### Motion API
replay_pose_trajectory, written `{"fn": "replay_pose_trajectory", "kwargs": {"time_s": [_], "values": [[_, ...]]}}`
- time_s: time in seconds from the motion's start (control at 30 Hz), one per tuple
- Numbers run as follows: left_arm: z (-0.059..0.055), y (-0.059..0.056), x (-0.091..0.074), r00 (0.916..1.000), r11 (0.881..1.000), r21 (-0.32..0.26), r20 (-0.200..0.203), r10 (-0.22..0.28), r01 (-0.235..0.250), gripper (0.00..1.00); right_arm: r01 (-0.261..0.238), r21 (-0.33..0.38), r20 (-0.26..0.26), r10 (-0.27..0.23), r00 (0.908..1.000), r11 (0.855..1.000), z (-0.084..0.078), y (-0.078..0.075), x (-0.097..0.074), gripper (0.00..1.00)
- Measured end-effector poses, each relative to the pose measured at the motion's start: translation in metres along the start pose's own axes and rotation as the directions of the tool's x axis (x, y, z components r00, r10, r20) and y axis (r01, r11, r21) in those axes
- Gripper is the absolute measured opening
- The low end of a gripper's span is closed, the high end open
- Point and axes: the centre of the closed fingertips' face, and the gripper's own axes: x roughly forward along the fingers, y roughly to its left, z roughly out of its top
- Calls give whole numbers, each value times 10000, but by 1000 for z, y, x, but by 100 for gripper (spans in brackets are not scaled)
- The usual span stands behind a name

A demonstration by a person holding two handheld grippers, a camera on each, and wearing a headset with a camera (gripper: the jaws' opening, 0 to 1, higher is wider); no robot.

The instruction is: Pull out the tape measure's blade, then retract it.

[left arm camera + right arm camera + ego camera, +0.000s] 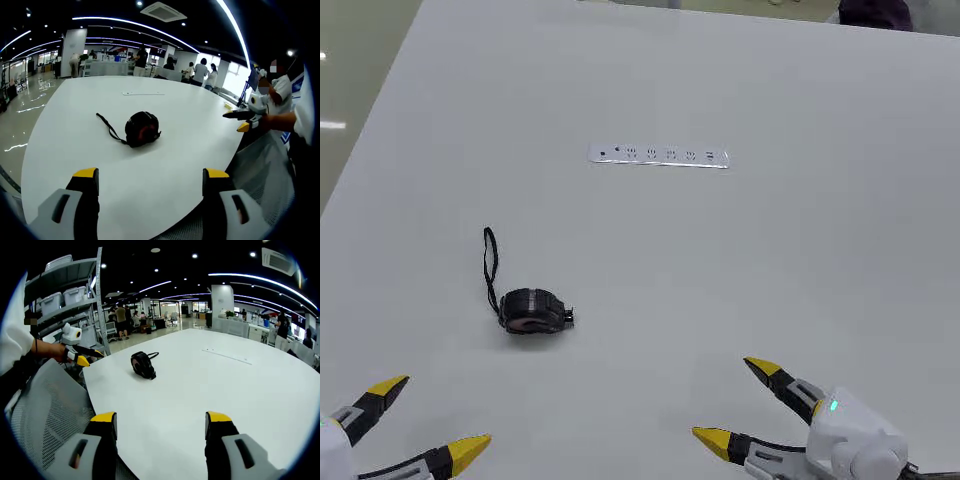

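A black tape measure (531, 311) with a black wrist strap (490, 262) lies on the white table (720, 260), blade fully inside. It shows in the left gripper view (142, 129) and the right gripper view (143, 364) too. My left gripper (428, 418) hovers open at the near left edge, its yellow-tipped jaws spread with nothing between them (151, 174). My right gripper (738, 402) is open at the near right, also holding nothing (161, 417). Both sit well short of the tape measure.
A white power strip (658, 156) lies flat further back on the table. A mesh chair (45, 405) stands at the near edge. Shelving with bins (70, 285) and several people fill the office behind.
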Motion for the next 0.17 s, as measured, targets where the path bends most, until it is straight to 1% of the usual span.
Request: {"fn": "replay_pose_trajectory", "kwargs": {"time_s": [0.17], "values": [[-1,-3,1,10000,10000,-41,-38,-38,38,84,17,7,4,-17,10000,10000,0,0,-1,72]]}}
